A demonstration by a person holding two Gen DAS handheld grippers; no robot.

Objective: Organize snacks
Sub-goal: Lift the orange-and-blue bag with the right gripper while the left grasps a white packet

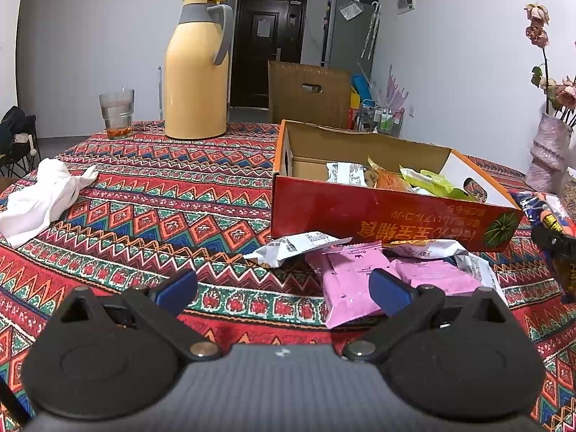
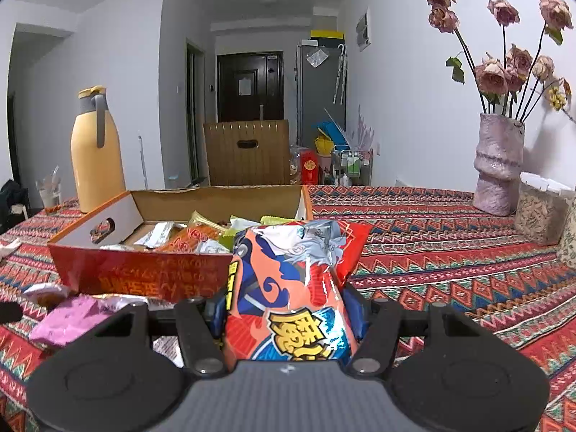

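Note:
A red cardboard box (image 1: 360, 216) (image 2: 144, 273) stands open on the patterned tablecloth and holds several snack packets (image 1: 424, 180). Loose pink packets (image 1: 345, 288) and white packets (image 1: 298, 246) lie in front of it. My left gripper (image 1: 284, 289) is open just above the cloth, its right finger beside a pink packet, with nothing between the blue pads. My right gripper (image 2: 288, 316) is shut on a red and blue snack bag (image 2: 295, 273), held up off the table by the box's right end. In the left wrist view that bag (image 1: 540, 208) shows at the far right edge.
A yellow thermos jug (image 1: 196, 72) and a drinking glass (image 1: 117, 113) stand behind the box. A white cloth (image 1: 43, 198) lies at the left. A pink vase of dried roses (image 2: 498, 165) and a lidded container (image 2: 540, 216) stand at the right. A wooden chair back (image 2: 248, 151) is beyond the table.

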